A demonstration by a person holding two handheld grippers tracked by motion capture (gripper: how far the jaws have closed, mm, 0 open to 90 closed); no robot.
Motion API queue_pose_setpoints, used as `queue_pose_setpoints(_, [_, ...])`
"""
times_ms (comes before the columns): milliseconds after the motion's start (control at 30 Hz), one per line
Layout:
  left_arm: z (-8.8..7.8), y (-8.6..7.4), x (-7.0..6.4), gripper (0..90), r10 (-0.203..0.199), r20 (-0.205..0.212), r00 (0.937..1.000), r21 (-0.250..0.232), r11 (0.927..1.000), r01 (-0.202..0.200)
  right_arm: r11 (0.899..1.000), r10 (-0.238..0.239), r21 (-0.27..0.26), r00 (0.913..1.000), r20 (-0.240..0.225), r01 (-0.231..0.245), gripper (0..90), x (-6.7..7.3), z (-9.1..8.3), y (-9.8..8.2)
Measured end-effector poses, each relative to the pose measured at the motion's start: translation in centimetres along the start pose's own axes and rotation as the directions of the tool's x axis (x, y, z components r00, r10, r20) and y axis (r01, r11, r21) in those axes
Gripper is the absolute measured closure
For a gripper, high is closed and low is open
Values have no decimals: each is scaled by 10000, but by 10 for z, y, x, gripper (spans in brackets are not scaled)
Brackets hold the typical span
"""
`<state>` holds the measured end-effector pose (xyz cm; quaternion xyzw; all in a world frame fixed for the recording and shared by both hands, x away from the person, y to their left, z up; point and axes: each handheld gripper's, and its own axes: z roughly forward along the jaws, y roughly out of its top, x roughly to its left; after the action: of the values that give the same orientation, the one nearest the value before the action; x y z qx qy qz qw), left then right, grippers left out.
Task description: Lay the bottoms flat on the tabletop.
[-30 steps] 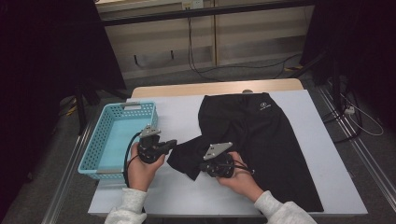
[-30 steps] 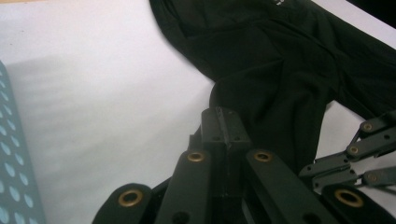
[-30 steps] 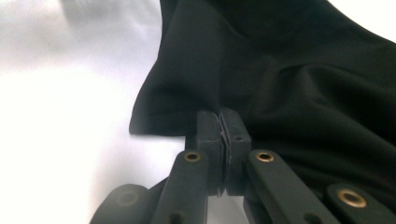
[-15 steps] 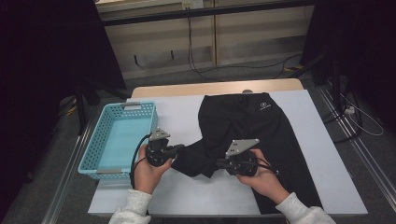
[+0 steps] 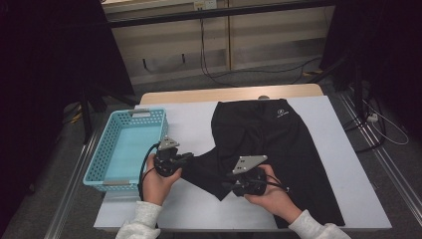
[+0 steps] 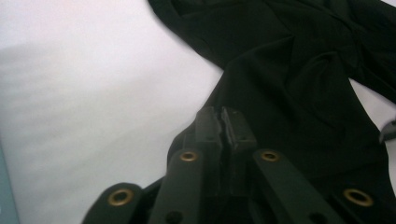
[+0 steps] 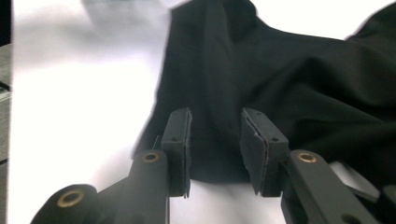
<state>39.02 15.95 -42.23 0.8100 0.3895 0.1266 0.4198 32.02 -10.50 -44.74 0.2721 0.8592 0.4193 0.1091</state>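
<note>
Here, black shorts [image 5: 268, 144] lie spread on the white surface [image 5: 189, 122]; left hand-held gripper [image 6: 223, 122] pinches a corner, while right hand-held gripper [image 7: 215, 140], just opening, holds nothing; re-grip squarely before folding.

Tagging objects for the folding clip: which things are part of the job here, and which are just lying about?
In the job:
- black shorts, spread on the white table
- left gripper, jaws shut on a corner of the shorts
- right gripper, jaws open over the fabric, just been opening

Lying about:
- turquoise basket, left of the shorts
- cables on the floor
</note>
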Motion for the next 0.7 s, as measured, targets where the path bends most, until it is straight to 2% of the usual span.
queue_pose_setpoints(67, [1, 0, 0, 738, -67, 38, 10000, -88, 9999, 68, 10000, -88, -21, 9999, -75, 88, 616, 5, 3, 2])
queue_pose_setpoints(167, [2, 1, 0, 597, 63, 46, 10000, -106, 9999, -62, 9998, -170, 31, 9996, -220, 171, 605, 13, 9, 4])
queue_pose_setpoints(200, [2, 1, 0, 544, 3, 69, 10000, -167, 9999, -2, 9995, -294, 119, 9986, -429, 299, 601, 18, 13, 3])
queue_pose_setpoints(233, [1, 1, 0, 535, -127, 130, 9998, -249, 9996, 130, 9992, -354, 155, 9980, -519, 362, 596, 21, 14, 3])
queue_pose_setpoints(333, [-2, 1, 2, 471, -120, 94, 9999, -323, 9994, 123, 9948, -847, 526, 9954, -451, 870, 592, 28, 21, 1])
queue_pose_setpoints(367, [-3, 2, 2, 449, -113, 114, 9999, -344, 9993, 117, 9946, -817, 593, 9951, -549, 850, 600, 29, 24, -1])
queue_pose_setpoints(467, [-5, 3, 0, 425, -67, 117, 9999, -427, 9991, 72, 9943, -920, 512, 9951, -349, 937, 694, 28, 25, -4])
queue_pose_setpoints(567, [-5, 3, -2, 414, 33, 177, 9998, -421, 9991, -25, 9951, -759, 610, 9968, -233, 772, 847, 23, 23, -3])
queue_pose_setpoints(700, [-5, 3, -3, 404, -20, 259, 9997, -402, 9992, 31, 9960, -459, 744, 9972, -583, 502, 872, 18, 15, -6])
